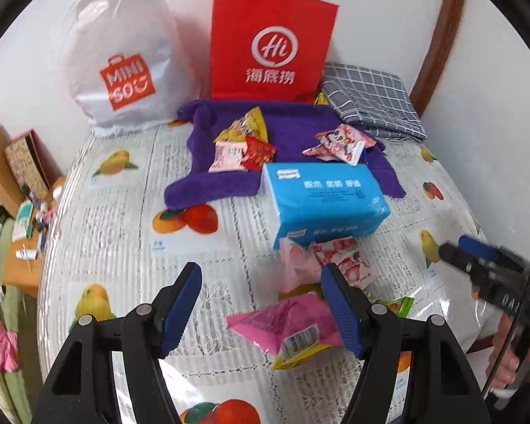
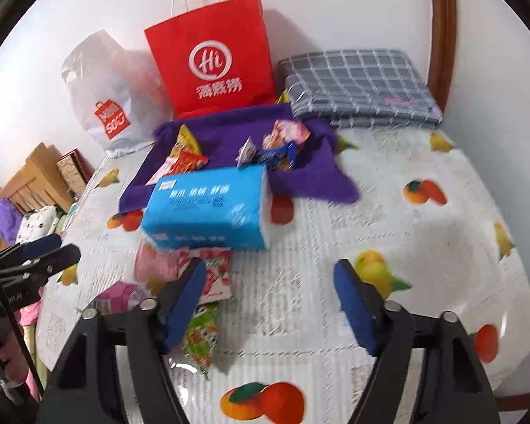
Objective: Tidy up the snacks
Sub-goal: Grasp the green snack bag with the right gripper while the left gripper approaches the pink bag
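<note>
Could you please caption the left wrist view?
Open left gripper hovering over a pink snack near the blue tissue pack.

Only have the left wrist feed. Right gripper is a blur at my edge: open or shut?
Observer: Open. The right gripper has its fingers spread, and only tablecloth shows between them.
Operator: That green scrap at my lower right?
Observer: A green snack packet, lying flat beside the right gripper's left finger.
Operator: Anything hidden behind the tissue pack?
Observer: Blue-wrapped snacks on the purple towel, just behind the blue tissue pack.
</note>
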`<state>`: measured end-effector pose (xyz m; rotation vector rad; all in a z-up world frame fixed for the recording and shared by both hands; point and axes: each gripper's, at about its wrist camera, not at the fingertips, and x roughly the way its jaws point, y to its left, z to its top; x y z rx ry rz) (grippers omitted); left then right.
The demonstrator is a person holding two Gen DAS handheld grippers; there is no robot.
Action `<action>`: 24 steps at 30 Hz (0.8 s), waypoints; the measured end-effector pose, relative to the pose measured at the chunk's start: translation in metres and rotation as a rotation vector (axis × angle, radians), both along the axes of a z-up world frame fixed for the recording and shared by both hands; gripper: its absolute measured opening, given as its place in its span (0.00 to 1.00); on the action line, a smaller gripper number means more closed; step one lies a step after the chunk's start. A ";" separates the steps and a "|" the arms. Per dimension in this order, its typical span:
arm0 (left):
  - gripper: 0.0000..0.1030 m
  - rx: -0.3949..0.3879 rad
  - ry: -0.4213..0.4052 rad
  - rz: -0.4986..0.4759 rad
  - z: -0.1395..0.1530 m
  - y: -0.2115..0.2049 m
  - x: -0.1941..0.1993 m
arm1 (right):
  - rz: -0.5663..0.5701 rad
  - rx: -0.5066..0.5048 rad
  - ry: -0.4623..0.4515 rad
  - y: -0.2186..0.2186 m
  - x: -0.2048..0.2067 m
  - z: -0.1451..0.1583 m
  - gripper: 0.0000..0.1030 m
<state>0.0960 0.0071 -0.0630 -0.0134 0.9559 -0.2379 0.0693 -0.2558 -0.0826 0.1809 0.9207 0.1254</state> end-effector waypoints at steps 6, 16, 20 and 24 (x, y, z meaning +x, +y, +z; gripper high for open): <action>0.66 -0.001 0.021 0.029 -0.013 0.011 0.000 | 0.113 -0.002 0.035 0.035 -0.020 -0.028 0.55; 0.66 -0.049 0.026 0.021 -0.022 0.026 -0.004 | 0.187 0.021 0.127 0.073 -0.016 -0.069 0.39; 0.66 -0.061 0.033 0.024 -0.024 0.029 -0.002 | 0.204 -0.004 0.142 0.084 -0.009 -0.079 0.40; 0.66 -0.051 0.051 0.004 -0.029 0.021 -0.001 | 0.219 -0.001 0.137 0.087 -0.003 -0.084 0.43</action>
